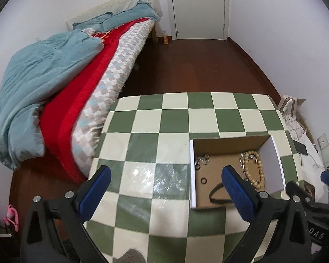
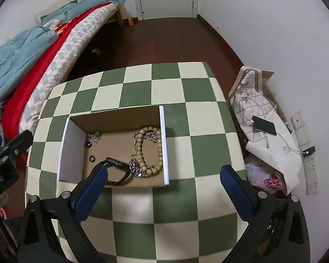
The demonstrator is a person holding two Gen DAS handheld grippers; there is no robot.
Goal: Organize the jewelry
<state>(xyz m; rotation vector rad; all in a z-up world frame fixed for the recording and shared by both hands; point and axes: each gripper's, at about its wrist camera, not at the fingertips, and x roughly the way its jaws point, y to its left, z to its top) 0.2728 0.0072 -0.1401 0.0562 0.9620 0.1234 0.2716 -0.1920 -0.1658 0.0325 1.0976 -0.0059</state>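
While both grippers gape, jewelry (image 2: 147,151) lies beyond their fingers (image 2: 92,186).

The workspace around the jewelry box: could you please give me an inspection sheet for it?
Surface: green-and-cream checkered table, bare outside the box.
Job's things: open cardboard box holding a wooden bead bracelet, metal chain, black band, small ring and silver pieces.
Clutter: bags and papers on the floor, a phone on top.
Grippers: left hand-held gripper open, empty; right hand-held gripper open, empty.
Cables: white cable from phone to wall socket.
Surroundings: bed, door, wooden floor.
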